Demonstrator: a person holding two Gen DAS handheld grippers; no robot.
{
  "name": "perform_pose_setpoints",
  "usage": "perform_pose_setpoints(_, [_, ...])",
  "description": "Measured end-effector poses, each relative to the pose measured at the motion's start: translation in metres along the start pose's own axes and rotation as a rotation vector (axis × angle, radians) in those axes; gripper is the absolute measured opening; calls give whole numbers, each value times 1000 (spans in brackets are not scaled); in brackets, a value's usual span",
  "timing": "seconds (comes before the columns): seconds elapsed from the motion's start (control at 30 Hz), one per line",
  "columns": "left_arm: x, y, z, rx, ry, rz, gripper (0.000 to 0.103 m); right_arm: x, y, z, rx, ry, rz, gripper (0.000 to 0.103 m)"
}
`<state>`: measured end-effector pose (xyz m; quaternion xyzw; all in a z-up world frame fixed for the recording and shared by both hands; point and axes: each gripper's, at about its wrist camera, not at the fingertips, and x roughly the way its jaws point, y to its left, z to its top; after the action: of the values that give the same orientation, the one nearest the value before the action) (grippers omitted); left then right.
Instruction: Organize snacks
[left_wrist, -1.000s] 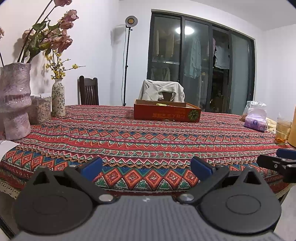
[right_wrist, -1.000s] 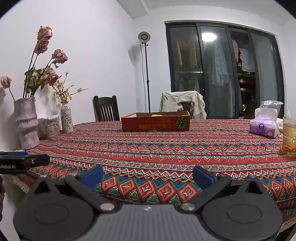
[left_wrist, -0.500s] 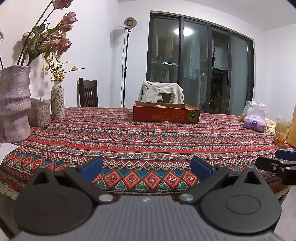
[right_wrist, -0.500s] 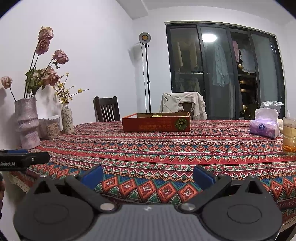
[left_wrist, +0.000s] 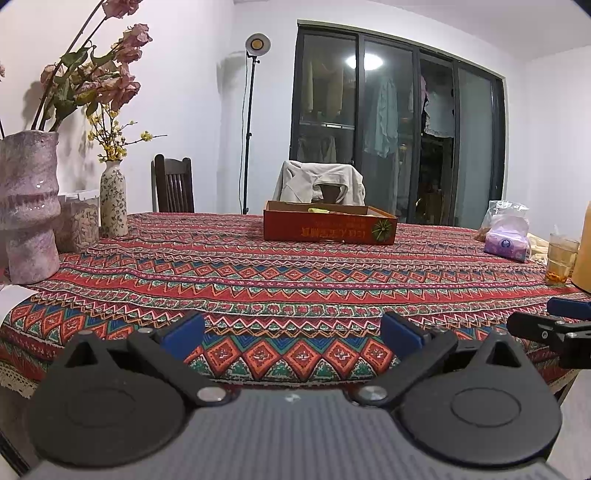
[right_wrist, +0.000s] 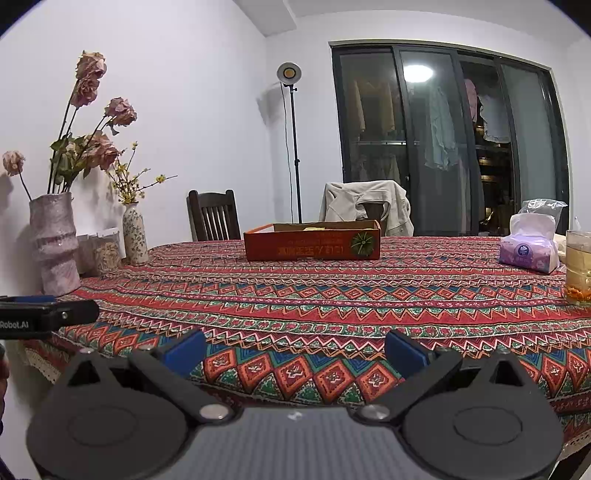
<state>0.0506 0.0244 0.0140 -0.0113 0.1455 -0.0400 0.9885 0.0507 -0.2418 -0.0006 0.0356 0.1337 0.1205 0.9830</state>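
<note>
Snack box (left_wrist: 330, 229) beyond bare tablecloth (left_wrist: 295, 280)

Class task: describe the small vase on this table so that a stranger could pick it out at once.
Start at the patterned tablecloth and go to its far left edge by the white wall. The small vase stands there beside clear containers. Unlike the big pink vase, it is slim, floral-patterned and holds yellow sprigs.

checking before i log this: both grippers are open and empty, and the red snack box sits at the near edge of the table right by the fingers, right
Not quite. Both the left gripper and right gripper are open and empty, but the red snack box sits far across the table, as the left wrist view shows.
</note>
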Motion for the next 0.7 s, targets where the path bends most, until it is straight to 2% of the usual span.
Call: perform_pose_setpoints(0.7, [-1,0,0,4,-1,-4,103,-3,-4,-1,2,-8,1,103])
